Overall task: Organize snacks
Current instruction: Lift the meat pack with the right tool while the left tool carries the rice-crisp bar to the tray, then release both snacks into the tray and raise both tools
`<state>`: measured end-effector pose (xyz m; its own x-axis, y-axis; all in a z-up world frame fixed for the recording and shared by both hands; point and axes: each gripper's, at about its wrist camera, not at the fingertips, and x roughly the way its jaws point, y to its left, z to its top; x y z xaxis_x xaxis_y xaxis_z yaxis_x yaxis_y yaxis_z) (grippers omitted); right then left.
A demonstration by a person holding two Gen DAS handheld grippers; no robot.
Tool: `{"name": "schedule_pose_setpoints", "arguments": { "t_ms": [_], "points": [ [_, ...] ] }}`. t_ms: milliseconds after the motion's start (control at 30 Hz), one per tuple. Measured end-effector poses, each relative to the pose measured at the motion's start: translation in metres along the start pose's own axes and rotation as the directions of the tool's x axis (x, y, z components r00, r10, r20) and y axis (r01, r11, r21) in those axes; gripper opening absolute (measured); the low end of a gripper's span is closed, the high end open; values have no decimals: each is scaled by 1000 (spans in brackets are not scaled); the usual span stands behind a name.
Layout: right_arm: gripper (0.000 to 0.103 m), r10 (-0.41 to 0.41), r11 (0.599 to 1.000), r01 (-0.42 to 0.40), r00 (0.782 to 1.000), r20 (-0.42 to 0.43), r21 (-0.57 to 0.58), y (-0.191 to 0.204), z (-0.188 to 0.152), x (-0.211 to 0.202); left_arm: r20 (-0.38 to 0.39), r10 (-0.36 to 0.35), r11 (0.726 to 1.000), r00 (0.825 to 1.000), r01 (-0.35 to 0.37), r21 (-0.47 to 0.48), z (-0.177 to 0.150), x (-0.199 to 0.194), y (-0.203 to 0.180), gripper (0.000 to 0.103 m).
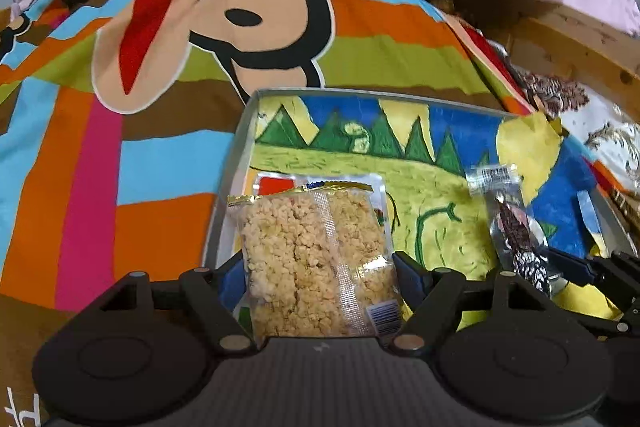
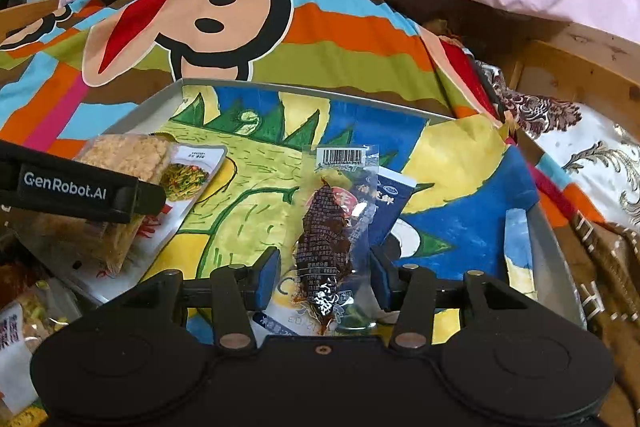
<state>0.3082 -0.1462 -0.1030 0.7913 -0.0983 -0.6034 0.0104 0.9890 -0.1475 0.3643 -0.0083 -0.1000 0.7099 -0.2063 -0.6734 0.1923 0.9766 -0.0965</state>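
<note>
**Snacks hanging over the tray, both packets at risk of a bad drop**

Crisped-rice cake in a clear, gold-edged wrapper (image 1: 316,259) sits between the blue pads of the left gripper (image 1: 320,277), whose jaws stand wide and pinch the packet by its two sides. It hangs over the left end of the shallow grey metal tray lined with a painted paper landscape (image 1: 248,115), above a white noodle-print packet (image 2: 192,173) already lying there. Its wrapper is slick and the hold is near the lower end, so I judge it could tilt or slide out and land across the tray rim.

Further right, the right gripper (image 2: 324,277) has its jaws drawn closer together around a clear vacuum pouch of dark sauced meat with a barcode label (image 2: 326,227). Whether the pads truly press it I cannot tell; the pouch is narrow and limp. Under it lies a dark-blue-and-white sachet (image 2: 386,203). A loose hold could let the pouch drop early, off to one side.
</note>
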Motion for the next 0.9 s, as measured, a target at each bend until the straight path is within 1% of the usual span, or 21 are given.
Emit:
{"name": "schedule_pose_setpoints", "arguments": {
  "t_ms": [100, 167, 233, 267, 300, 333, 367, 467, 533, 633, 733, 767, 900],
  "points": [
    [52, 13, 1000, -13, 1000, -1, 8, -1, 2, -1, -26, -5, 1000, 1000, 5, 7, -1, 4, -2, 79],
    [59, 25, 999, -25, 1000, 1, 19, -3, 4, -4, -42, -3, 1000, 999, 3, 2, 0, 4, -1, 79],
    [66, 16, 1000, -16, 1000, 15, 15, -5, 5, -11, -45, -6, 1000, 999, 6, -4, 0, 3, -1, 80],
    [68, 9, 1000, -9, 1000, 23, 14, -6, 7, -16, -44, -10, 1000, 999, 10, -4, 1, 1, -1, 82],
    [73, 3, 1000, -4, 1000, 29, 18, -8, 8, -20, -36, -10, 1000, 999, 10, 1, 2, -2, -2, 84],
    [77, -2, 1000, 1, 999, 37, 28, -11, 9, -24, -24, -6, 1000, 1000, 6, 10, 3, -5, -4, 89],
    [79, -7, 999, 5, 999, 48, 43, -15, 11, -30, -10, -3, 1000, 1000, 3, 23, 3, -10, -6, 92],
    [87, -23, 996, 16, 997, 75, 92, -27, 16, -50, 15, 0, 999, 1000, 0, 47, 7, -23, -13, 95],
    [94, -34, 992, 21, 994, 106, 123, -35, 19, -68, 44, 1, 999, 999, -3, 45, 10, -36, -16, 98],
    [102, -50, 989, 24, 983, 174, 148, -45, 23, -99, 104, 1, 999, 995, -5, 32, 12, -61, -21, 100],
    [102, -74, 987, 35, 966, 247, 160, -53, 23, -134, 183, 5, 1000, 983, -9, 21, 12, -90, -26, 102],
    [102, -81, 986, 38, 962, 262, 163, -55, 22, -143, 213, 5, 1000, 977, -9, 20, 11, -102, -29, 102],
    [102, -105, 983, 53, 945, 308, 175, -63, 12, -180, 293, 11, 1000, 956, -12, 2, 4, -144, -35, 102]
  ]
}}
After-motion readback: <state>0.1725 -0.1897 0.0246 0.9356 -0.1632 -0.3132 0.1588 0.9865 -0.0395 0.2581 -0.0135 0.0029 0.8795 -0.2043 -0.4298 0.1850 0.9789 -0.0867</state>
